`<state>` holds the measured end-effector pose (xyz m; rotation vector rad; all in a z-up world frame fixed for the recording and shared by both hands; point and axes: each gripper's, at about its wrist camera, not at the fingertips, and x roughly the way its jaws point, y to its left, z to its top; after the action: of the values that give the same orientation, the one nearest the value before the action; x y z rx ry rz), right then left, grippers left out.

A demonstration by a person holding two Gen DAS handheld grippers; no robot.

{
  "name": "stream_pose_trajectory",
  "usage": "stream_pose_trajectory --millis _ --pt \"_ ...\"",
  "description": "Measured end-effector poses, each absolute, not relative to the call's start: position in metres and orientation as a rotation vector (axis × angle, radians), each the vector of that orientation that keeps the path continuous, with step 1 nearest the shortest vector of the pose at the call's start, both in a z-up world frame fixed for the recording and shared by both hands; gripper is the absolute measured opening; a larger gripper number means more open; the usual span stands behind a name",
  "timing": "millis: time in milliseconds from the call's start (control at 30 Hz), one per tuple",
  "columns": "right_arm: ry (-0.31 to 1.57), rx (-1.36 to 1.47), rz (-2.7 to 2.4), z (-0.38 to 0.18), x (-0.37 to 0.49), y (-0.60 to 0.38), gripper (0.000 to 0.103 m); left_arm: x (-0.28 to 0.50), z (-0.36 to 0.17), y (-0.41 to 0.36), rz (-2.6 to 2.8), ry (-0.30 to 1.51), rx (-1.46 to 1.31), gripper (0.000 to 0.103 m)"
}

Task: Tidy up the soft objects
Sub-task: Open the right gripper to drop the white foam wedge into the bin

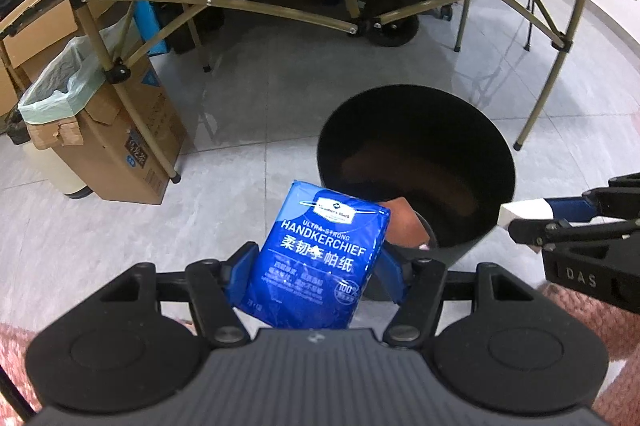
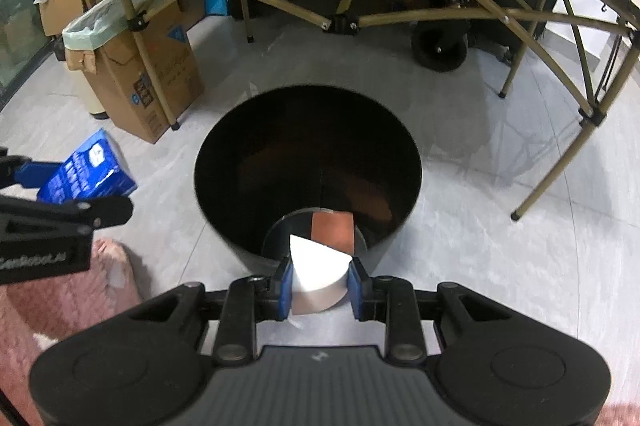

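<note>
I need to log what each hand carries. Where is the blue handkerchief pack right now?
The blue handkerchief pack is clamped in the left tongs, beside the near rim of the black bin; the right wrist view shows it at far left.

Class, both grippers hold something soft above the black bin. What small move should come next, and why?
Probably open the right gripper and let the white piece drop: it already hangs over the black bin's open mouth. The left gripper holds the blue handkerchief pack just outside the rim, so that one likely needs a nudge inward first.
</note>
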<state>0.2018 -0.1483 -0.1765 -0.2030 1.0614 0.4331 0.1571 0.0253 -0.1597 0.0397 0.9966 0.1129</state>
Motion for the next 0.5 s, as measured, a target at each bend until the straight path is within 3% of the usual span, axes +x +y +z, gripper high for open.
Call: stream_pose_trajectory --millis 500 --pt "1.021 -0.195 0.445 -0.198 0.266 -0.137 0.027 0.201 -0.167 0.034 0.175 0.989 0.060 0.064"
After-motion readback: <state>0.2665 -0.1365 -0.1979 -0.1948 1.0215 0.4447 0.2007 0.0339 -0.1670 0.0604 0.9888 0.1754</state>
